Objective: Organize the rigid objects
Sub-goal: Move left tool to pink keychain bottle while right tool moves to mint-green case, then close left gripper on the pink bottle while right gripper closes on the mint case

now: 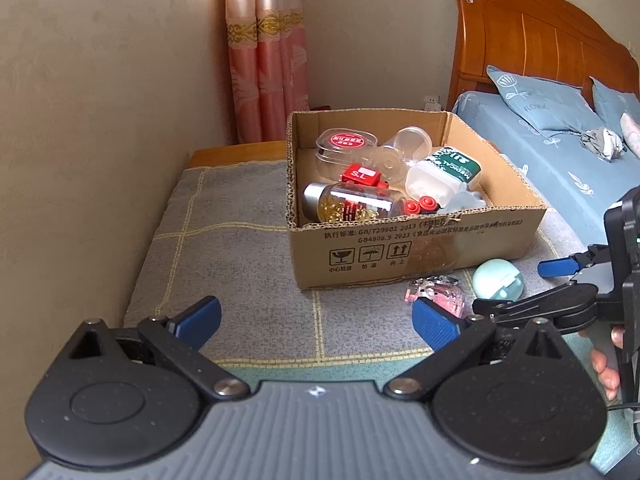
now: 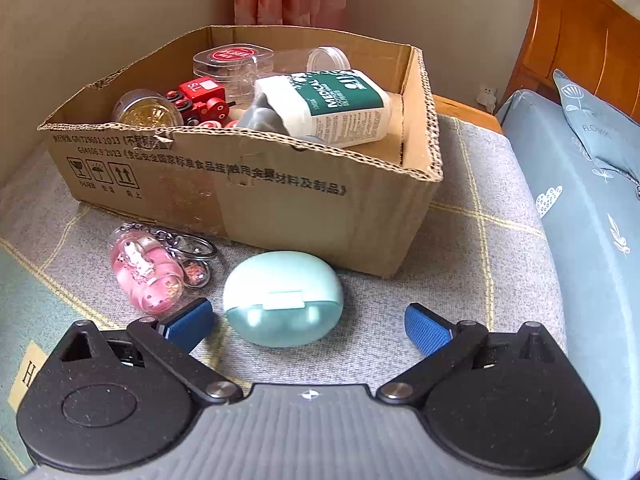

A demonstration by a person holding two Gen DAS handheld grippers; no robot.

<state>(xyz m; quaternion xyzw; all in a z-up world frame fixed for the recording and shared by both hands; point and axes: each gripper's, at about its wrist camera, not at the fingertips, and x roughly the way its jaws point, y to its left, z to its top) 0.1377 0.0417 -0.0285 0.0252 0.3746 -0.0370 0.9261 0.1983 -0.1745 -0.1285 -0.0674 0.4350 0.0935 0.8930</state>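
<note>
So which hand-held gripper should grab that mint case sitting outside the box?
Right. The right hand-held gripper is open with the mint case lying almost between its fingers. The left hand-held gripper is open too, but faces the box, with the case off to its right.

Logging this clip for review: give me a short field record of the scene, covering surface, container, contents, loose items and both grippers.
surface: grey checked blanket
container: open cardboard box
contents: capsule jar, red toy train, medical bottle, clear tubs
loose items: mint egg-shaped case, pink keychain, both in front of the box
left gripper: open, empty
right gripper: open, facing the case
</note>
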